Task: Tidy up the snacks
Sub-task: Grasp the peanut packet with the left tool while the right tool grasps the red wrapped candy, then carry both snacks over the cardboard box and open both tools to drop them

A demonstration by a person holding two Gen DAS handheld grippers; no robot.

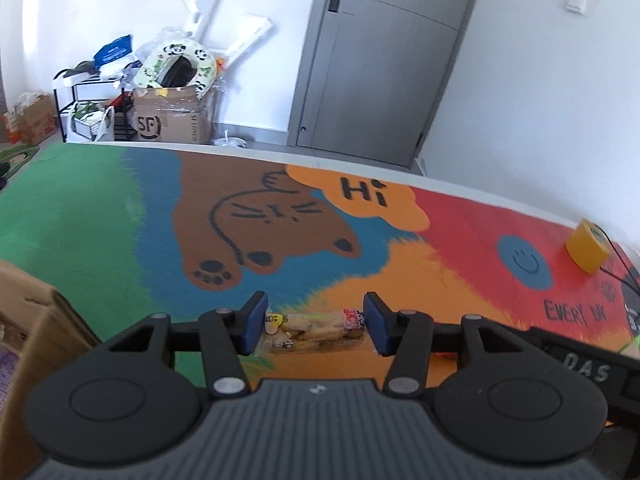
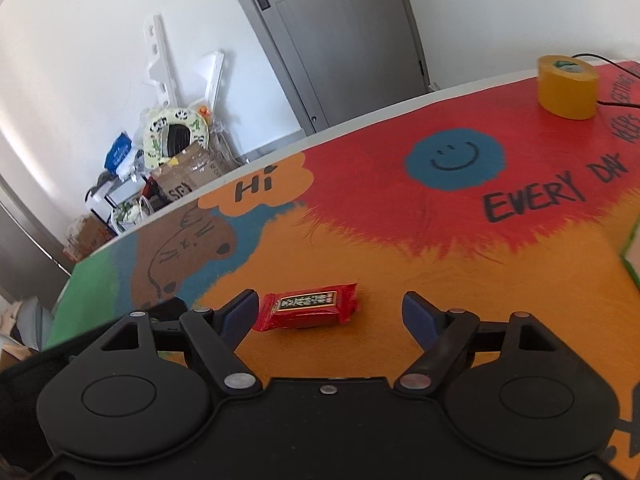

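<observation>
Colourful cartoon table mat (image 2: 360,248), red snack packet (image 2: 308,306), yellow tape roll (image 2: 566,88)

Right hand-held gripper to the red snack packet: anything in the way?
Nothing visible. The red snack packet lies alone on the orange patch of the mat, between the open fingers of the right hand-held gripper, nearer the left finger. No other item sits between them.

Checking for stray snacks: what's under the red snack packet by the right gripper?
The red snack packet lies flat on the orange part of the printed mat. Only mat shows around it; whatever its own footprint covers is hidden.
</observation>
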